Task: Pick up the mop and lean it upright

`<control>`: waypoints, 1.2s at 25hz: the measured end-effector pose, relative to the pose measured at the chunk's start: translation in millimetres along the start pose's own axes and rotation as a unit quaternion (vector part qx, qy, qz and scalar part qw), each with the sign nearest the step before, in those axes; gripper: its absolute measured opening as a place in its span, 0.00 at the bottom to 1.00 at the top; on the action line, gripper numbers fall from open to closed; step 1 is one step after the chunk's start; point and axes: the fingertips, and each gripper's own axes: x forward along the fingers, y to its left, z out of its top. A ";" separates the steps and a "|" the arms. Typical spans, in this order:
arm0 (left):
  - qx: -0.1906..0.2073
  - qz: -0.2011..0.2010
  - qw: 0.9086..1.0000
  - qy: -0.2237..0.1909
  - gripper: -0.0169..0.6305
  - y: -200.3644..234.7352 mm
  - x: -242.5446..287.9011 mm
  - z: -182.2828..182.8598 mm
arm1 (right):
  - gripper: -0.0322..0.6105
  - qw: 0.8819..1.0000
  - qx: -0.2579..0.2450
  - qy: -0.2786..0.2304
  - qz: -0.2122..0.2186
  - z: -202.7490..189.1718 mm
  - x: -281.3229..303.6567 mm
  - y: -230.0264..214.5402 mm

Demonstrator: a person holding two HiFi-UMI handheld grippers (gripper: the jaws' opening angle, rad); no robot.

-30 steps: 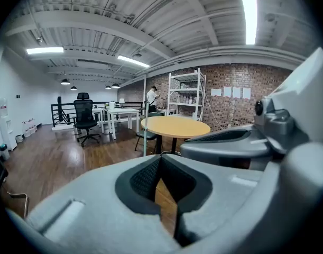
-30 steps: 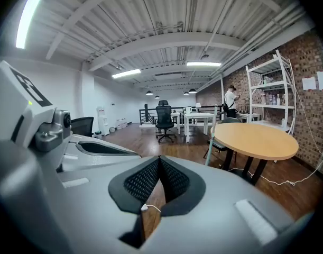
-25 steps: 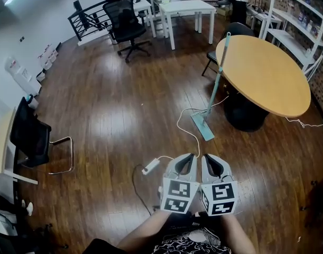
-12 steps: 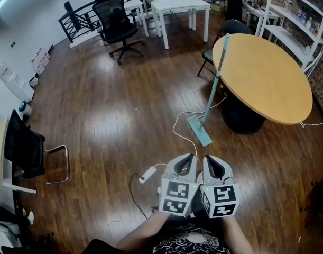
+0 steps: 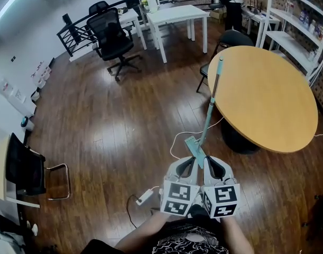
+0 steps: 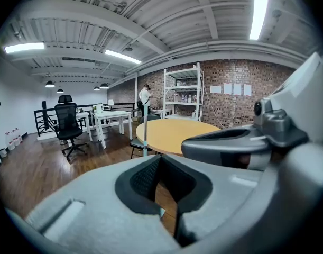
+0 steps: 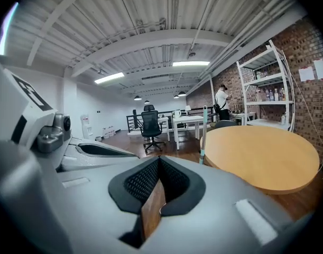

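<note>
Dark wooden plank floor (image 5: 108,115) underfoot. Round light-wood desk (image 5: 267,99) at right. Leaning against its near rim, slim teal flat-headed mop (image 5: 210,107), handle tilted up to the desk edge, head on the floor just ahead of the jaws. Left hand-held gripper (image 5: 188,162) and right hand-held gripper (image 5: 212,162) side by side, both closed tight, nothing between.
</note>
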 end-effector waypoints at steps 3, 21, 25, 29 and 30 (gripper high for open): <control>0.006 0.003 1.000 0.003 0.03 3.4 30.0 20.9 | 0.05 1.000 0.005 -0.006 0.000 18.8 19.3 -26.9; 0.007 -0.057 0.998 -0.008 0.03 69.9 206.4 82.4 | 0.05 0.999 0.008 -0.002 -0.048 62.1 180.7 -134.0; 0.014 -0.076 0.997 -0.007 0.03 100.8 253.3 105.4 | 0.05 0.998 0.022 0.005 -0.065 78.4 232.5 -159.9; 0.018 -0.106 0.994 0.000 0.03 121.7 290.8 118.1 | 0.20 0.995 0.046 0.017 -0.084 84.1 274.7 -185.1; 0.020 -0.113 0.993 0.001 0.03 128.0 296.7 121.1 | 0.21 0.994 0.049 0.018 -0.093 85.3 283.6 -189.9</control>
